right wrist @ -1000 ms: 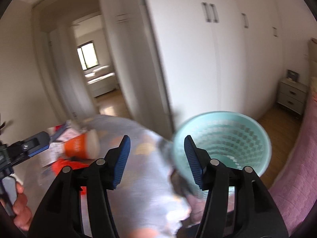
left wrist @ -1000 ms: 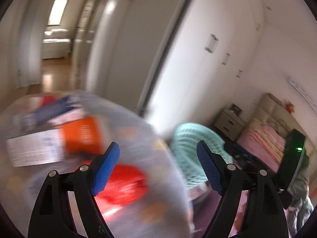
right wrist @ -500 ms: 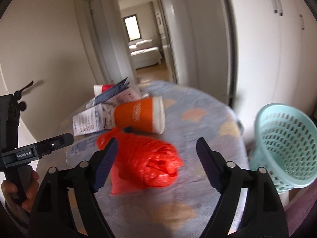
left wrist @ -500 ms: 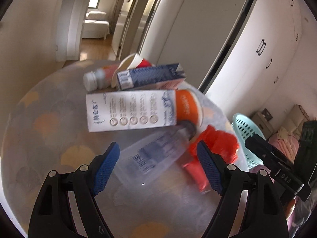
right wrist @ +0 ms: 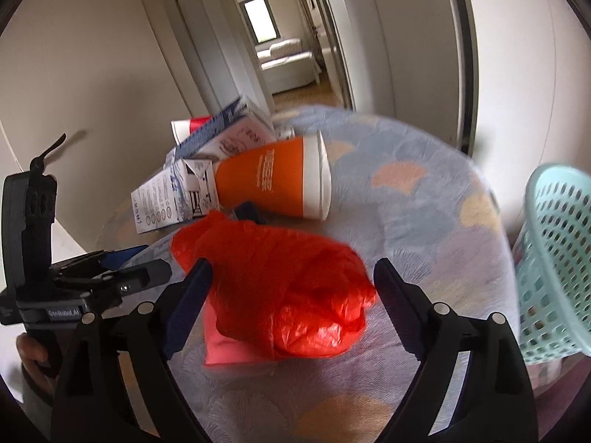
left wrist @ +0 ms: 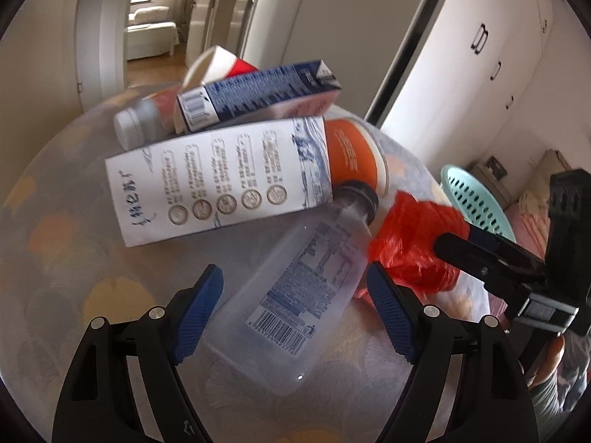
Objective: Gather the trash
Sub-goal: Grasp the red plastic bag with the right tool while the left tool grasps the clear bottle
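Observation:
Trash lies on a round table (left wrist: 55, 243) with a pale patterned cloth. My left gripper (left wrist: 295, 310) is open, its jaws on either side of a clear plastic bottle (left wrist: 306, 284) lying flat. My right gripper (right wrist: 291, 306) is open around a crumpled red plastic bag (right wrist: 280, 288), which also shows in the left wrist view (left wrist: 413, 243). Behind lie a white carton (left wrist: 218, 181), an orange paper cup (right wrist: 273, 181), a blue box (left wrist: 258, 92) and a small grey-capped bottle (left wrist: 136, 122). A mint-green basket (right wrist: 557, 265) stands at the table's right.
A pink flat item (right wrist: 229, 347) lies under the red bag. White wardrobe doors (left wrist: 480, 74) stand behind the table. An open doorway (right wrist: 284, 51) leads to another room. A bed (left wrist: 535, 214) is at the far right.
Both grippers swung from the basket and wall to the table. The left one moved in over the clear bottle; the right one closed in on the red bag with its jaws opened wider.

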Action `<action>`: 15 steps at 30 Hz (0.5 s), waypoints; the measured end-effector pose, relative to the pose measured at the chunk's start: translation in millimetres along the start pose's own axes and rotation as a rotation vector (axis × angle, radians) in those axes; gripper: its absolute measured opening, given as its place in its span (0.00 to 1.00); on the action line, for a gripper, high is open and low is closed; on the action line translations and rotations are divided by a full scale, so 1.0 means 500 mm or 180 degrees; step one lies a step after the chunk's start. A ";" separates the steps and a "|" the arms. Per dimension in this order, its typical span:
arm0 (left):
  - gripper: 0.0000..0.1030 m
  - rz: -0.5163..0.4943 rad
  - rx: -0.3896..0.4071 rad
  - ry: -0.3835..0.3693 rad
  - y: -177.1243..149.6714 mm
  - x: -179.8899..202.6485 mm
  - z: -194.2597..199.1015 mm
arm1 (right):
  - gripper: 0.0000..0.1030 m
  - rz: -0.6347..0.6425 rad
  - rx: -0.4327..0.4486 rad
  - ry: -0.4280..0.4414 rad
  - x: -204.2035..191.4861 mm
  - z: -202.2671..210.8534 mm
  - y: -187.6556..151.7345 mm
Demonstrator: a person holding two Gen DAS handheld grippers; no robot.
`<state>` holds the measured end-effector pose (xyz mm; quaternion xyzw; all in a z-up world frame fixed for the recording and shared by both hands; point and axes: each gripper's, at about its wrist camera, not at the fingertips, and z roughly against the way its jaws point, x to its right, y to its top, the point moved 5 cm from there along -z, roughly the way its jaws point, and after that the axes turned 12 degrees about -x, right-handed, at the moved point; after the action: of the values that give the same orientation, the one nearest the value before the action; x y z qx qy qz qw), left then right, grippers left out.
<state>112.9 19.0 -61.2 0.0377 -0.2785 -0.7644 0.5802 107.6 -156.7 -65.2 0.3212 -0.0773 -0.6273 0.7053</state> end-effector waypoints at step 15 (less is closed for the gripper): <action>0.57 -0.0051 -0.0232 0.0008 -0.022 0.053 -0.034 | 0.26 0.0181 0.0240 -0.0141 -0.020 0.080 -0.038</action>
<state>101.3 -9.6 -73.5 0.0197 -0.2495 -0.7786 0.5754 69.3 -161.7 -41.1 0.3311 -0.1256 -0.6105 0.7084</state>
